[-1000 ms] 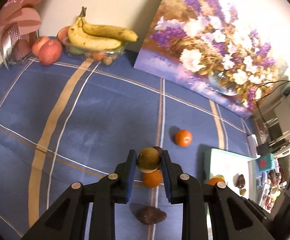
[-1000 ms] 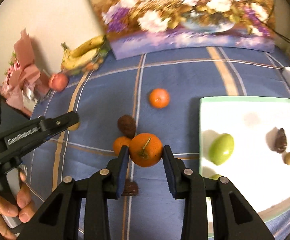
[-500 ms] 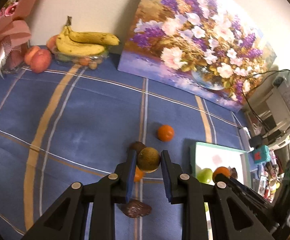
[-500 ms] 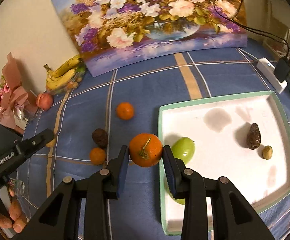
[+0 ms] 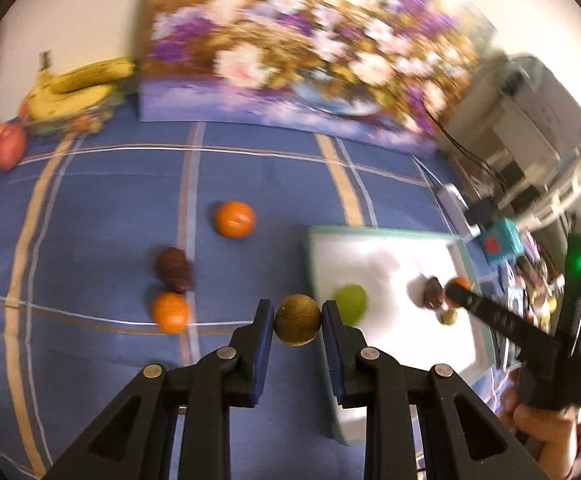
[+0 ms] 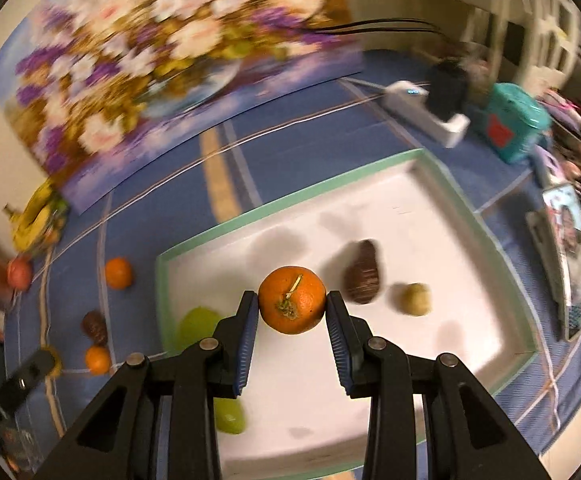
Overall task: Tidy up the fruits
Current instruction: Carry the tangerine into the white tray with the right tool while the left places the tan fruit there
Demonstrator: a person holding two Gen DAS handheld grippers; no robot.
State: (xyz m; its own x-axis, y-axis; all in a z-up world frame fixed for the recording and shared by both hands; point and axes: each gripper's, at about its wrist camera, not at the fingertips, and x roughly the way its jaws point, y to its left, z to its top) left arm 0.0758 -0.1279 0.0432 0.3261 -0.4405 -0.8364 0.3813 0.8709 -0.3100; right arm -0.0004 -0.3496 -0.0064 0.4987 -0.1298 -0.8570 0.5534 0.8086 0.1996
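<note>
Right gripper (image 6: 291, 306), fingers clamped on the orange (image 6: 291, 299), should lower gently into the tray (image 6: 286, 204); left gripper (image 5: 297, 320) grips a brown fruit (image 5: 297, 319).

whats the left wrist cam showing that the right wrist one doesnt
Only the left wrist view: the left tongs clamping a brownish-green fruit.

Only the right wrist view: the right tongs gripping an orange over the tray, close up.

Both: the tray, green fruit, three loose fruits on the blue cloth, bananas.
</note>
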